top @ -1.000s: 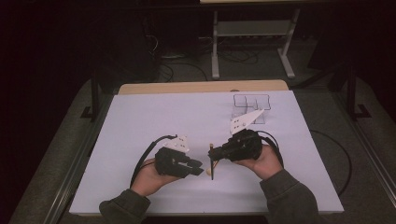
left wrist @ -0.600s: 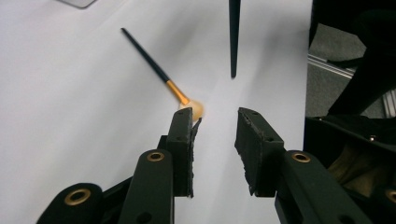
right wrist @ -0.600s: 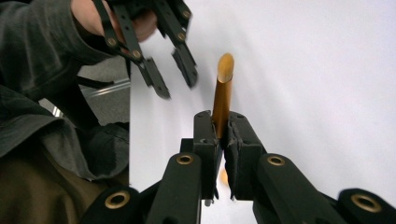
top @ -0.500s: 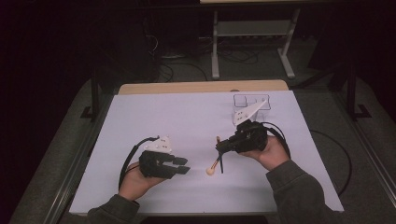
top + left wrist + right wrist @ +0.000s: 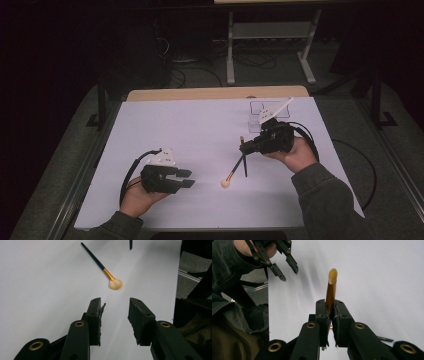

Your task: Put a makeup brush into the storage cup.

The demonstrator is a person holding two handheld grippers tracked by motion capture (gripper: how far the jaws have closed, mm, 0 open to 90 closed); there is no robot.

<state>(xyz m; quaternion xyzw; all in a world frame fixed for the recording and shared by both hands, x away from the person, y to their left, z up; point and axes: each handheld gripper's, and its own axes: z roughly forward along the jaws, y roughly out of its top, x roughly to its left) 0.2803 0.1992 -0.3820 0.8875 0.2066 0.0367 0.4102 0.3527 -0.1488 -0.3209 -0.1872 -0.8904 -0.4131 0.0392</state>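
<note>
Flat on the white bench [image 5: 190, 125]: a loose brush [image 5: 231, 171], cream bristle head toward the person, dark handle running up and away toward the right gripper [image 5: 245, 147]. Seen from the left gripper [image 5: 115, 305], lies straight ahead beyond the spread, empty jaws, bristles nearest, long axis slanting away to the upper left. Probably calls for a turn of the wrist to cross the handle rather than run along it.

Pinched tight in the right jaws: a second slim stick [image 5: 331, 290], gold end poking out past the tips, dark tail [image 5: 244, 165] hanging down beside the loose brush's handle end. Behind that hand, a clear compartment tray [image 5: 255, 107]. Left hand nearer the bristles, and free.
</note>
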